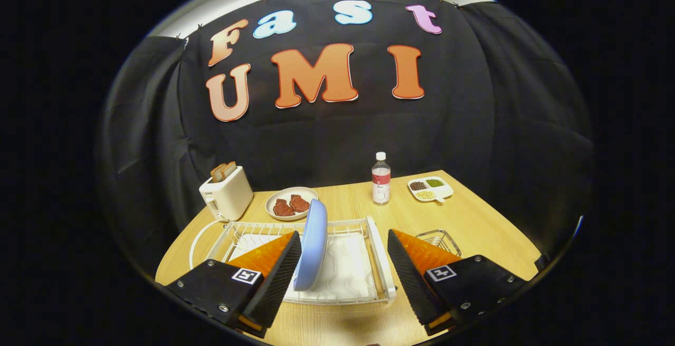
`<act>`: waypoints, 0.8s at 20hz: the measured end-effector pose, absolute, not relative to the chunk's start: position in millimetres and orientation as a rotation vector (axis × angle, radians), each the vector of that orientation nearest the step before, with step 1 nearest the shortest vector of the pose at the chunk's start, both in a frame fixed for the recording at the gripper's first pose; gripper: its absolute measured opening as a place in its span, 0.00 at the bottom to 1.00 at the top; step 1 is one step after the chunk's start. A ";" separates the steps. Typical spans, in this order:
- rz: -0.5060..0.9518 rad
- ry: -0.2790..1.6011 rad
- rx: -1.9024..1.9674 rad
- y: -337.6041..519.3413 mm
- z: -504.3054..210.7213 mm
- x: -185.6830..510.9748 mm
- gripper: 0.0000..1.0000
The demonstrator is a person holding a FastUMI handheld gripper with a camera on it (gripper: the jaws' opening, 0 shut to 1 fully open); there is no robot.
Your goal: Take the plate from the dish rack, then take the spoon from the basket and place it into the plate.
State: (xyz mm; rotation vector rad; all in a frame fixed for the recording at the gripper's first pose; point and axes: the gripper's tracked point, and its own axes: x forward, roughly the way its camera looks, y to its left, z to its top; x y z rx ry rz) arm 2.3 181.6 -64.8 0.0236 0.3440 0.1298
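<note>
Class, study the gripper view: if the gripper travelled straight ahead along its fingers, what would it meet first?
Probably the blue plate, standing on edge in the dish rack, close by one finger of the open gripper. Depth is unclear; the rack's far rail lies behind.

Nothing is readable: the bottle (381, 179) beyond the fingers has a label too small to read, and the toaster (228, 194) bears a tiny blurred mark.

The gripper (345, 261) fingers stand apart.
</note>
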 end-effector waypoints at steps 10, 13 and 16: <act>0.100 0.482 -0.043 210.0 -102.8 38.5 0.98; 0.072 0.541 -0.052 210.0 -118.8 48.6 0.97; 0.043 0.576 -0.065 209.4 -129.3 50.2 0.80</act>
